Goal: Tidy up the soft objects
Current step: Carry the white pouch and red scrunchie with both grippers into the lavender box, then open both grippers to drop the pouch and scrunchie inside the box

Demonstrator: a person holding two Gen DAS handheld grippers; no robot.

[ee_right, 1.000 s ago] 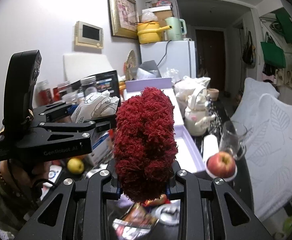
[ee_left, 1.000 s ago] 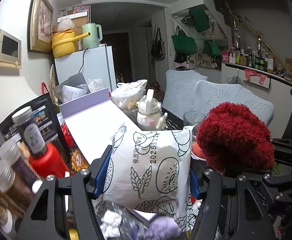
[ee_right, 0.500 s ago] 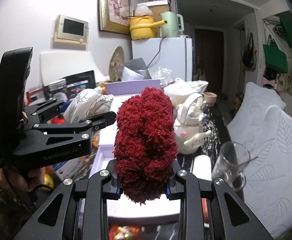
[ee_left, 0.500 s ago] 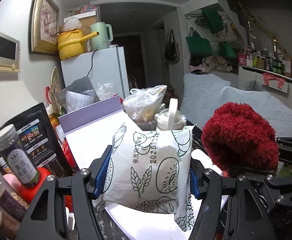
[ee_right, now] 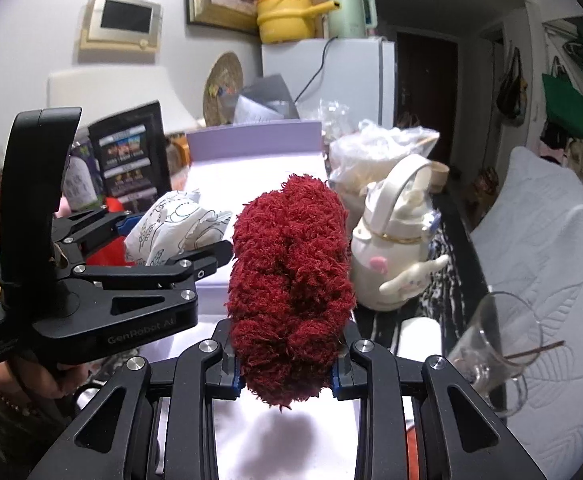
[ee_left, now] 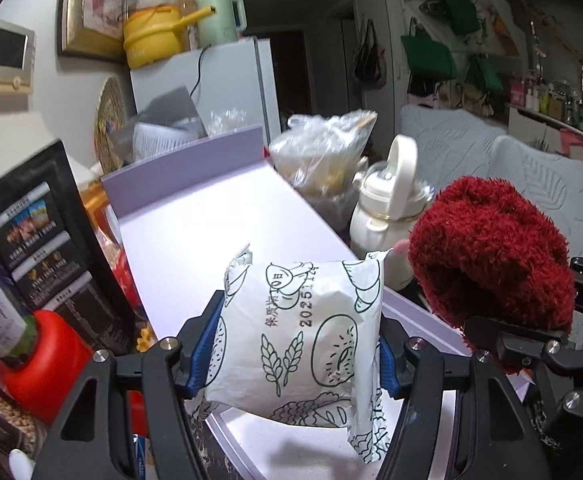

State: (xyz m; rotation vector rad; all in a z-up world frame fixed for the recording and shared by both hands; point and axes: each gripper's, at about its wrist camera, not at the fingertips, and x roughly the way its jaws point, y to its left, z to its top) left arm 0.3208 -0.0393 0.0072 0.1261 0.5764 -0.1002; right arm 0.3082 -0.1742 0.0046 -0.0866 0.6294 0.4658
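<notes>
Left gripper [ee_left: 299, 350] clamps the bread bag [ee_left: 299, 336], right gripper [ee_right: 283, 364] the red yarn [ee_right: 289, 280]; both hang side by side above the tray [ee_left: 211, 216]

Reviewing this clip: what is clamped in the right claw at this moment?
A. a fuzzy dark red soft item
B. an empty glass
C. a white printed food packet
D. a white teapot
A: the right claw is shut on the fuzzy dark red soft item, which stands up between its blue pads over the lilac box; the white printed packet sits in the left claw.
</notes>
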